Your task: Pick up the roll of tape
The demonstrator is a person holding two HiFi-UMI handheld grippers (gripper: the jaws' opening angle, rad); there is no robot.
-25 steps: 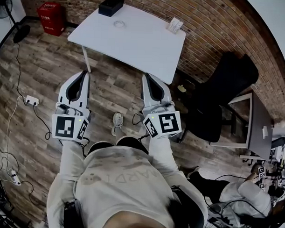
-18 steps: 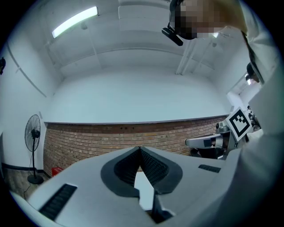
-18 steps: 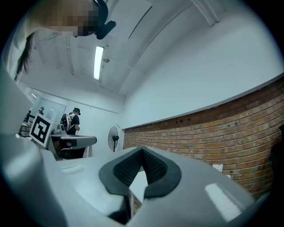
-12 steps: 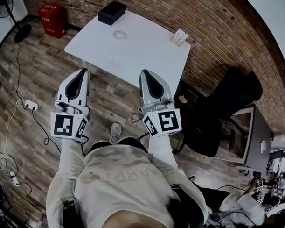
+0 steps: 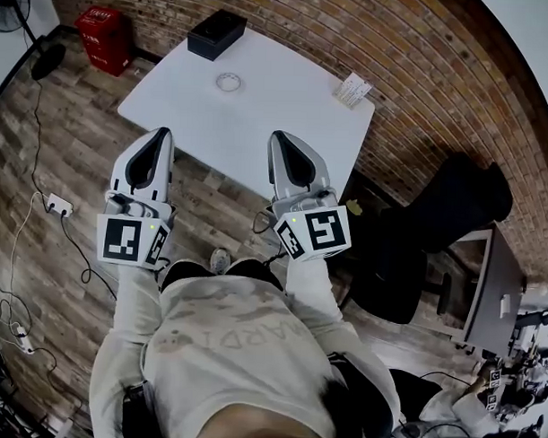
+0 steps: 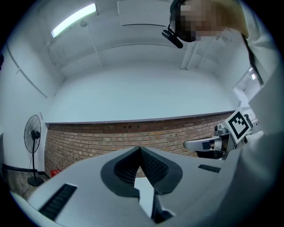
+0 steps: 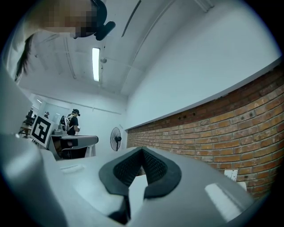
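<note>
Left gripper (image 5: 159, 133): we see jaws together, empty, left of centre.
Right gripper (image 5: 279, 136): we see it closed too, empty, centre.
Roll of tape (image 5: 228, 81): on the white table (image 5: 291, 111), upper centre, apart from both.

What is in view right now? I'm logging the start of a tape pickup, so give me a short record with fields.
surface: white table
target: roll of tape, lying flat on the table, untouched
also on table: black box, white pack
left gripper: shut, empty, in the air at the table's near edge
right gripper: shut, empty, beside it
floor: red crate
</note>
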